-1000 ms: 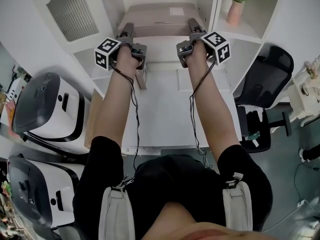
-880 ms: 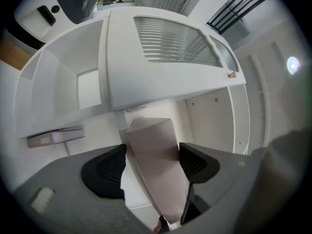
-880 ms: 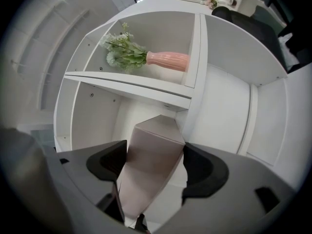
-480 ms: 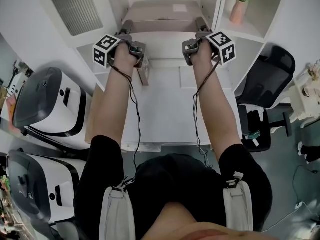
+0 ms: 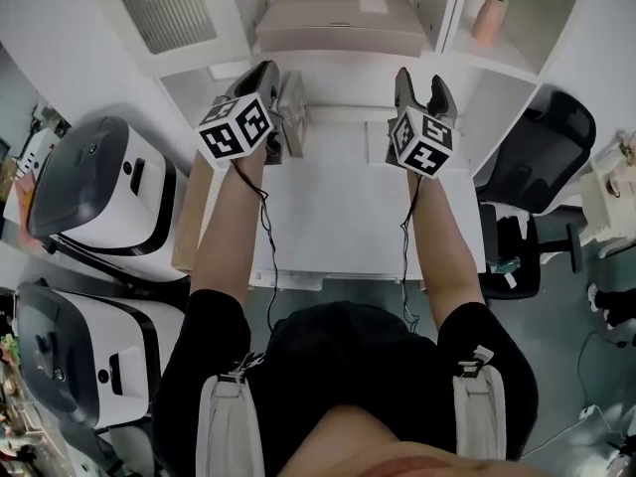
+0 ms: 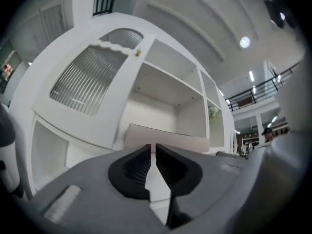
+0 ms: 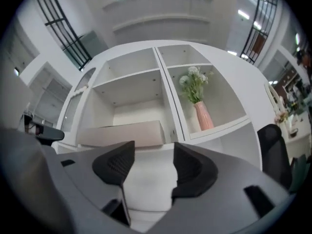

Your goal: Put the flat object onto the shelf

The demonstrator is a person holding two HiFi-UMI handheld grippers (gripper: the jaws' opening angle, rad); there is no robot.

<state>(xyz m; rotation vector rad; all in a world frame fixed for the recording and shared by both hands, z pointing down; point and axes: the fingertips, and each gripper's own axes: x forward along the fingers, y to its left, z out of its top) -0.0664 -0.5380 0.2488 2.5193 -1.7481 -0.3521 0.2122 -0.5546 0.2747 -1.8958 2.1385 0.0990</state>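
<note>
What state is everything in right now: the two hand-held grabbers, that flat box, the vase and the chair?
Left gripper: fingers shut, have just been closing, nothing between them.
Right gripper: fingers apart, have just been closing, nothing between them.
Flat box: lying on the shelf, not held.
Pink vase: upright.
Office chair: unoccupied.
</note>
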